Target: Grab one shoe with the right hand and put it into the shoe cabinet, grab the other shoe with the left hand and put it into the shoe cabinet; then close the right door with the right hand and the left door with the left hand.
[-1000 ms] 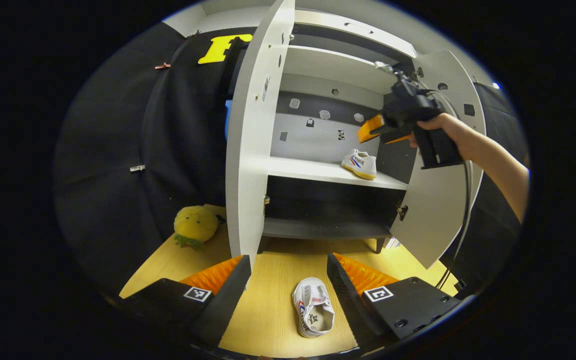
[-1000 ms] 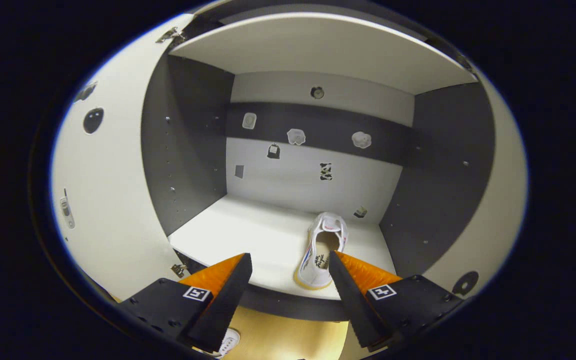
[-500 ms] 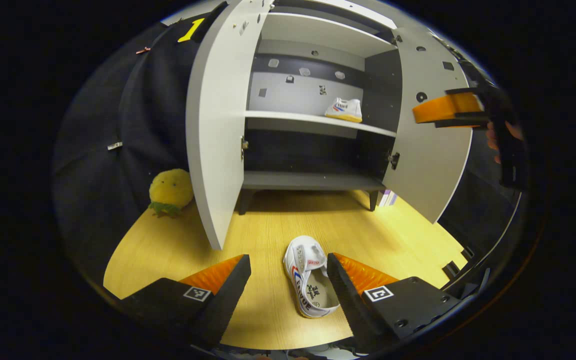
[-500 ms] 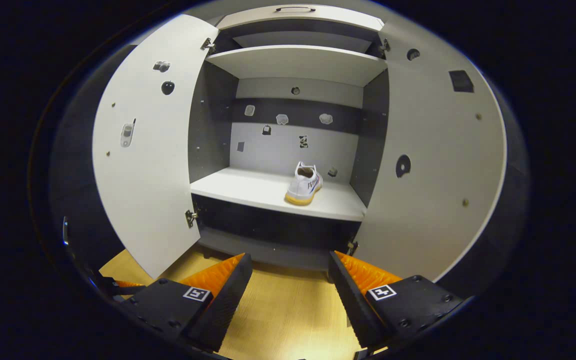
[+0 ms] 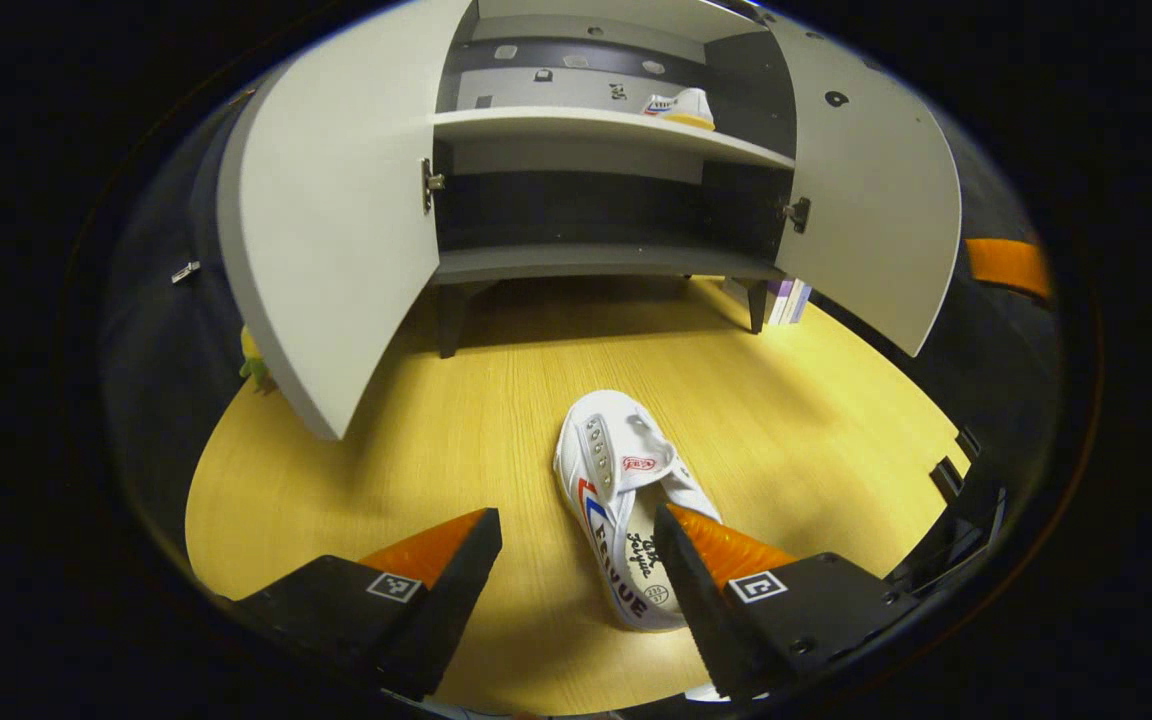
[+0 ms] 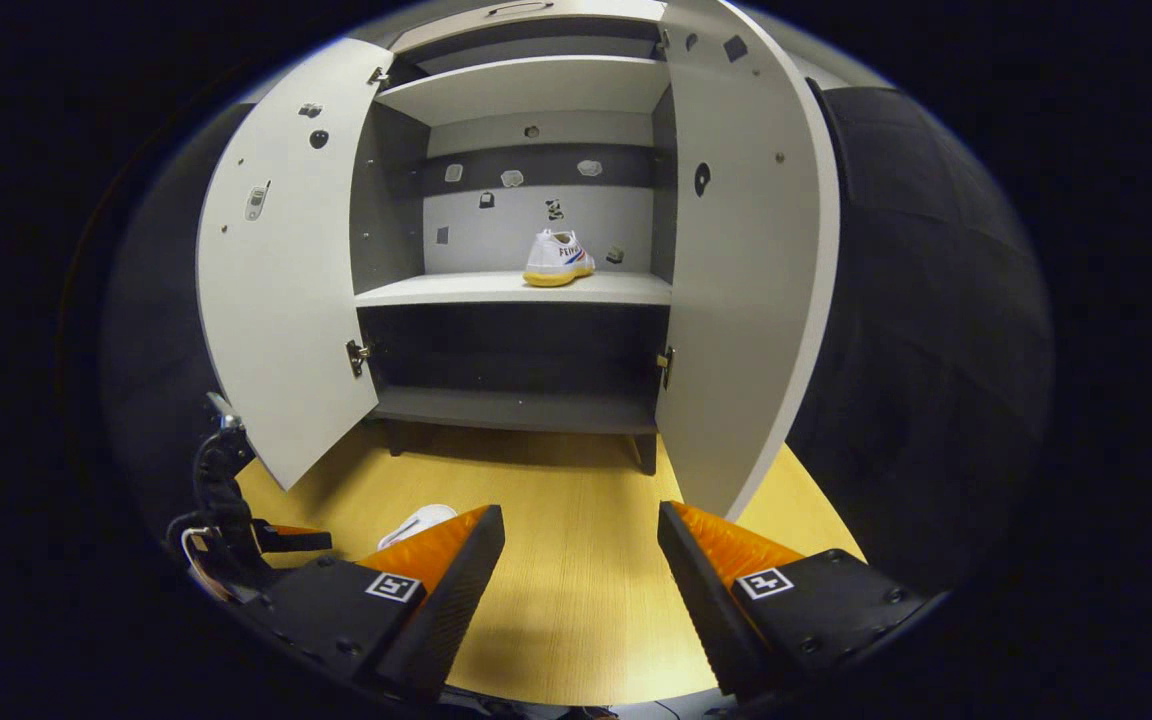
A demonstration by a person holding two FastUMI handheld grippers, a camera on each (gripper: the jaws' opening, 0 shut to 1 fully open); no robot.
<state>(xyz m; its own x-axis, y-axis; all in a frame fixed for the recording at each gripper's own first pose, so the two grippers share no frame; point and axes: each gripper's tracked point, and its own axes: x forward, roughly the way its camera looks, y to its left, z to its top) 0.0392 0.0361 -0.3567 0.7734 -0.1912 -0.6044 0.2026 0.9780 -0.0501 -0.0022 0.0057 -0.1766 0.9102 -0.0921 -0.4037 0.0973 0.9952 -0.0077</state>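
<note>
A white shoe [image 5: 621,500] lies on the wooden floor, its toe toward the shoe cabinet [image 5: 596,265]. My left gripper [image 5: 576,545] hangs open just above its heel end; the right finger overlaps the shoe's opening. A second white shoe [image 5: 678,107] with a yellow sole stands on the cabinet's middle shelf, toward the right. In the right gripper view that shelved shoe [image 6: 558,258] is far ahead, and my right gripper [image 6: 581,540] is open with nothing between its fingers. Both doors [image 6: 281,300] [image 6: 746,290] stand wide open. The floor shoe's toe [image 6: 418,523] peeks out at the lower left.
A yellow plush toy [image 5: 252,360] is half hidden behind the left door. Some books [image 5: 788,300] stand by the cabinet's right leg. The lower shelf [image 6: 516,408] holds nothing. The other gripper [image 6: 226,510] with its cable is low at the left in the right gripper view.
My left gripper has dropped toward the floor shoe, now right at its fingers. My right gripper has backed away from the cabinet, leaving the other shoe on the shelf.
</note>
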